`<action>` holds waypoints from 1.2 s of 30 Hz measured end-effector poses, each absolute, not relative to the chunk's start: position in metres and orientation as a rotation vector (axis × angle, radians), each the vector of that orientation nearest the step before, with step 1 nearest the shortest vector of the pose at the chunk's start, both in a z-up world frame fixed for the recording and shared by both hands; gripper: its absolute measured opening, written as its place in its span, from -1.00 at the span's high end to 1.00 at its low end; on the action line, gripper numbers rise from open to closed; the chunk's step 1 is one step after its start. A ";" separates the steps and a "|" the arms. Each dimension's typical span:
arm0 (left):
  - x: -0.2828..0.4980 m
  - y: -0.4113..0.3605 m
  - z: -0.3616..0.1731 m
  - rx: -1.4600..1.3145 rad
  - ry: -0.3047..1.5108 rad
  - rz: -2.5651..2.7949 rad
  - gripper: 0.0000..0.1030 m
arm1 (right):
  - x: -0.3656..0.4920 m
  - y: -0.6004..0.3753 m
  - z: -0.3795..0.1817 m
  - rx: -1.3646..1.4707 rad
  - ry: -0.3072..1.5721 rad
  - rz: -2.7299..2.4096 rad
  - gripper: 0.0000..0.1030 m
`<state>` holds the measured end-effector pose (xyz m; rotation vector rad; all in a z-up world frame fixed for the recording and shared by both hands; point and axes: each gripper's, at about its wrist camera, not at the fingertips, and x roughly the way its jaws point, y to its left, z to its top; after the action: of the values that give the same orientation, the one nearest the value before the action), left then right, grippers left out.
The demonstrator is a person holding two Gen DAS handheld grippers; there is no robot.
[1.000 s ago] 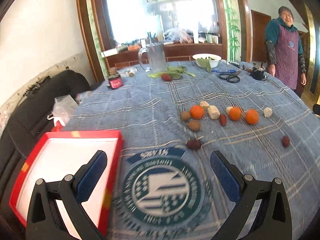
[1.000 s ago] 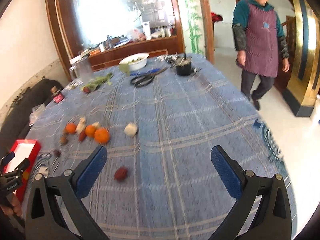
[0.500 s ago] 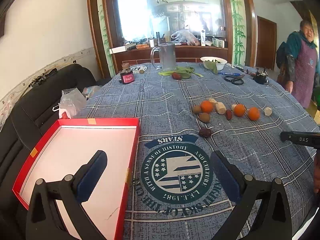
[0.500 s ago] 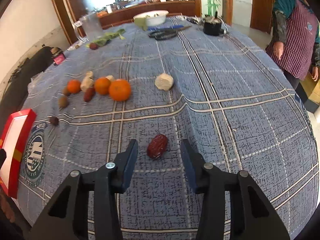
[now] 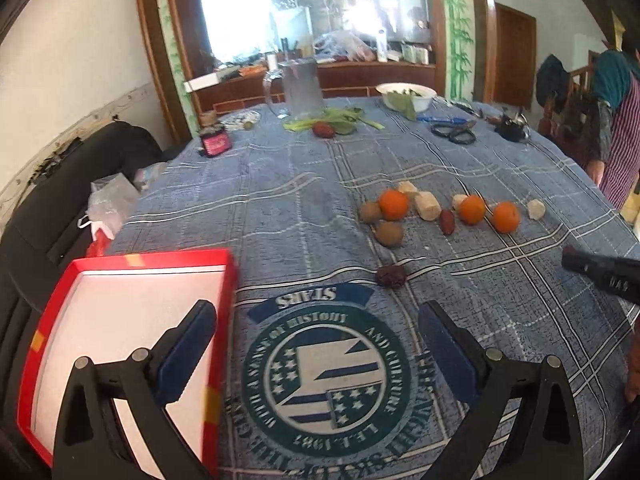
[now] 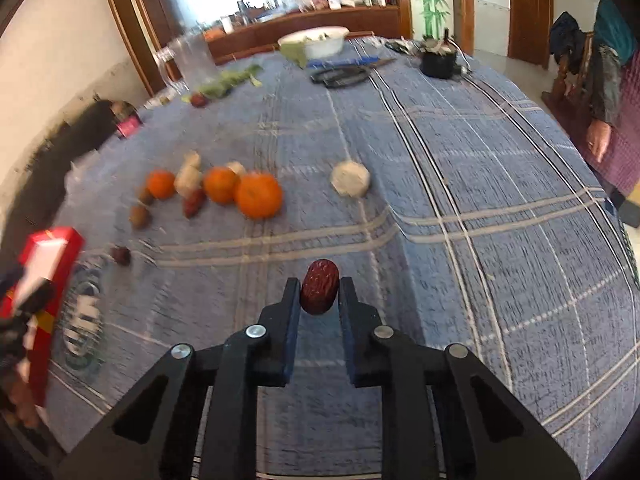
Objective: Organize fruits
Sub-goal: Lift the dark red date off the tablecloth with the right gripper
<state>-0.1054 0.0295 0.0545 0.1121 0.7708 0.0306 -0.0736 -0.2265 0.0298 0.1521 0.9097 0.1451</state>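
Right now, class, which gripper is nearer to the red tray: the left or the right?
Left. The left gripper hangs open with one finger over the red tray near its right rim. The right gripper, shut on a red date, sits far across the tablecloth.

Daylight pours through a wood-framed window point(image 5: 304, 12) behind a cluttered sideboard point(image 5: 360, 76). White walls point(image 5: 80, 60), a black sofa point(image 5: 60, 200) beside the bench, a brown door point(image 5: 514, 56) beyond.
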 end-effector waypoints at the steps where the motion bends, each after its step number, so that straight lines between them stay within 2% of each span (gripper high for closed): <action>1: -0.102 0.028 0.054 0.113 0.776 0.025 -0.86 | -0.071 -0.225 0.034 0.162 0.893 0.149 0.60; 6: -0.076 0.021 0.040 0.079 0.844 -0.010 -0.51 | -0.054 -0.226 0.043 0.295 0.748 0.217 0.60; 7: -0.072 0.019 0.036 0.075 0.860 -0.015 -0.44 | -0.052 -0.228 0.039 0.326 0.741 0.222 0.60; 9: -0.065 0.016 0.031 0.074 0.877 -0.032 -0.43 | -0.048 -0.234 0.033 0.339 0.767 0.187 0.60; 13: -0.055 0.011 0.022 0.066 0.902 -0.055 -0.17 | -0.044 -0.245 0.026 0.382 0.792 0.165 0.60; 18: -0.050 0.011 0.015 0.063 0.911 -0.074 -0.11 | -0.045 -0.237 0.028 0.355 0.780 0.183 0.60; 21: -0.045 0.014 0.010 0.030 0.926 -0.097 0.03 | -0.045 -0.237 0.025 0.356 0.788 0.190 0.60; 24: -0.043 0.012 0.009 0.037 0.912 -0.100 0.04 | -0.044 -0.238 0.024 0.359 0.793 0.190 0.60; 29: -0.041 0.013 0.011 0.021 0.896 -0.105 0.28 | -0.043 -0.239 0.022 0.356 0.802 0.190 0.60; 30: -0.041 0.014 0.011 0.013 0.893 -0.113 0.40 | -0.043 -0.239 0.022 0.358 0.804 0.191 0.60; 32: -0.041 0.015 0.012 0.007 0.890 -0.117 0.50 | -0.043 -0.239 0.021 0.355 0.805 0.187 0.60; 36: -0.043 0.019 0.013 -0.020 0.881 -0.126 0.50 | -0.042 -0.238 0.020 0.353 0.806 0.184 0.60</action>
<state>-0.0429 0.0188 0.0134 -0.0202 0.8813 -0.1261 -0.0423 -0.2382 0.0205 0.3530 0.8061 0.1842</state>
